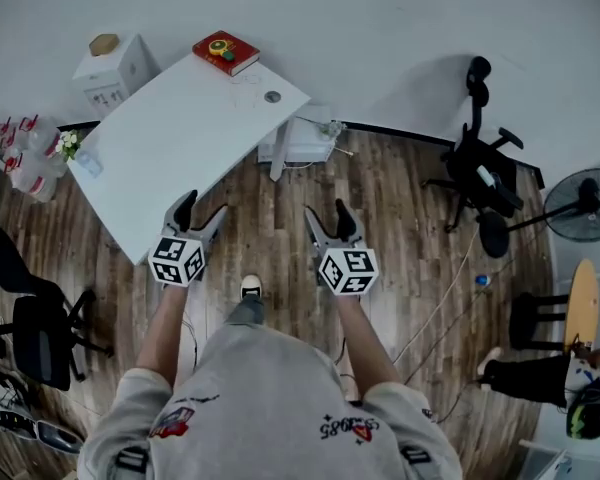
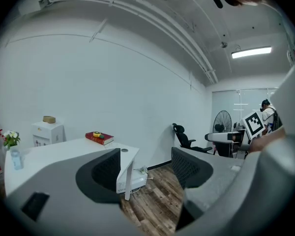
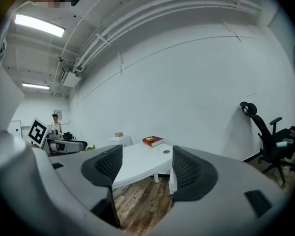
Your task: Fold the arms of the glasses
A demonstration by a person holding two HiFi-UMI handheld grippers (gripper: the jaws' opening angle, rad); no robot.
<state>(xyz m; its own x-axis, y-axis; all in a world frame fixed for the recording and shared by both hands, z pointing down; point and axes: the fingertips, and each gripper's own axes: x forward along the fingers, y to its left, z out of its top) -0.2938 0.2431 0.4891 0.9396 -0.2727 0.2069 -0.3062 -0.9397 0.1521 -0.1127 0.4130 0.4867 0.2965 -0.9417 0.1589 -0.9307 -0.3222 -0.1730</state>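
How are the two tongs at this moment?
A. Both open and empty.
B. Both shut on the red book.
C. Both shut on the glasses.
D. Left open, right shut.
A: the left tongs and the right tongs each show their jaws apart with nothing between them.

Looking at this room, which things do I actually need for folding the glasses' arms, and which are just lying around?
For the job:
what look like thin-framed glasses, faint, on the white table
left gripper, open and empty
right gripper, open and empty

Lying about:
red book
white box
bottle
office chair
fan
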